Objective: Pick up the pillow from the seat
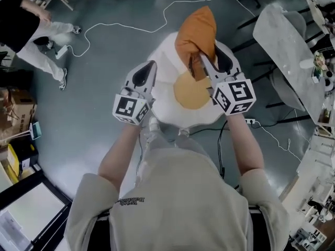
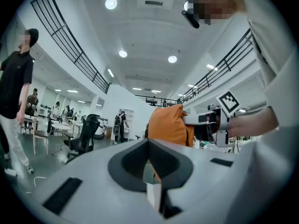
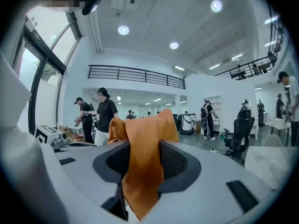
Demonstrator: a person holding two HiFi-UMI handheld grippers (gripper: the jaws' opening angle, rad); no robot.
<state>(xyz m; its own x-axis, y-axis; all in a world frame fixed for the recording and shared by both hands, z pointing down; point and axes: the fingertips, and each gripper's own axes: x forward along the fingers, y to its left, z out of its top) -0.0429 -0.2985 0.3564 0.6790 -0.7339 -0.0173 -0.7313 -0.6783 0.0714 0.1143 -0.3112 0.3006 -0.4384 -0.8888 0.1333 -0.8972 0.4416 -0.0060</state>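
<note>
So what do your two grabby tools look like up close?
The left tool and right tool are smooth white shells with dark grey pads inside. A white cube with black square markers sits at the back of each. The person wears a beige short-sleeved T-shirt with small dark print.

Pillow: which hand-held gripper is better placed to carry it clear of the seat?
Right. The right hand-held gripper clamps the orange pillow above the seat; the left hand-held gripper holds nothing.

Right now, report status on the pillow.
Right gripper shut on orange pillow. Left gripper shut, empty. Pillow held above white seat. No obstruction seen.
</note>
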